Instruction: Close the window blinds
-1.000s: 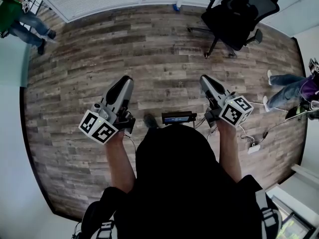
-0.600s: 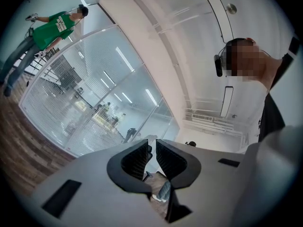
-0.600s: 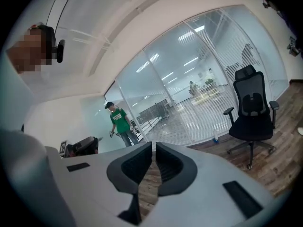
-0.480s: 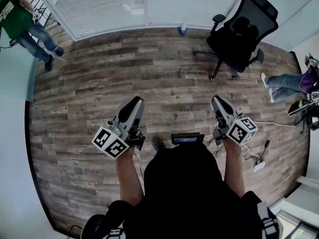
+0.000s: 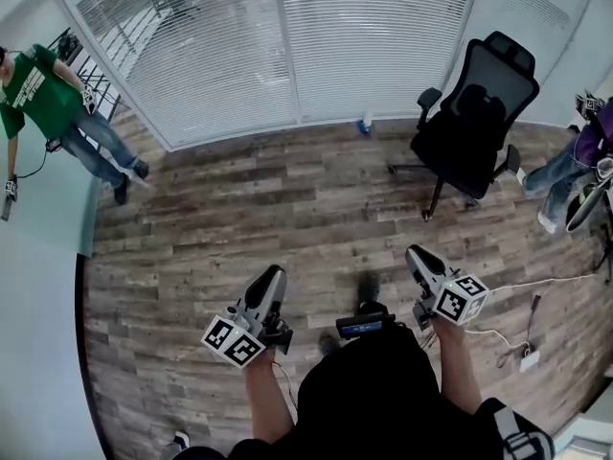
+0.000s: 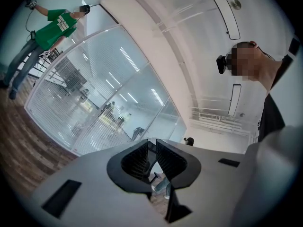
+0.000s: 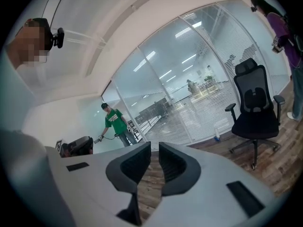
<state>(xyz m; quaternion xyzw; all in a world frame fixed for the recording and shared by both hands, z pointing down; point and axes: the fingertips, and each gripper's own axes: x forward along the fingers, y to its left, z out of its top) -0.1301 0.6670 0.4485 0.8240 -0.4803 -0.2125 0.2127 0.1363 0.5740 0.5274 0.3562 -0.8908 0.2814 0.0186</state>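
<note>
The white slatted window blinds (image 5: 364,46) hang over the glass wall at the far end of the wood floor, with slats partly open and the room behind showing through. They also show in the left gripper view as blinds (image 6: 61,117) and in the right gripper view as blinds (image 7: 208,112). My left gripper (image 5: 273,276) and right gripper (image 5: 414,255) are held out in front of the body, well short of the blinds. Each one's jaws stand together with only a thin slit, left gripper (image 6: 152,148) and right gripper (image 7: 155,150), and nothing is between them.
A black office chair (image 5: 479,113) stands right of centre near the blinds. A person in a green shirt (image 5: 48,103) stands at the far left; another person (image 5: 575,161) is at the right edge. A small blue bottle (image 5: 367,123) sits at the window's base. A white cable (image 5: 517,286) lies on the floor at right.
The view has lifted and moved forward: the blinds now fill the top of the head view and both grippers sit lower in it. Both jaws look unchanged.
</note>
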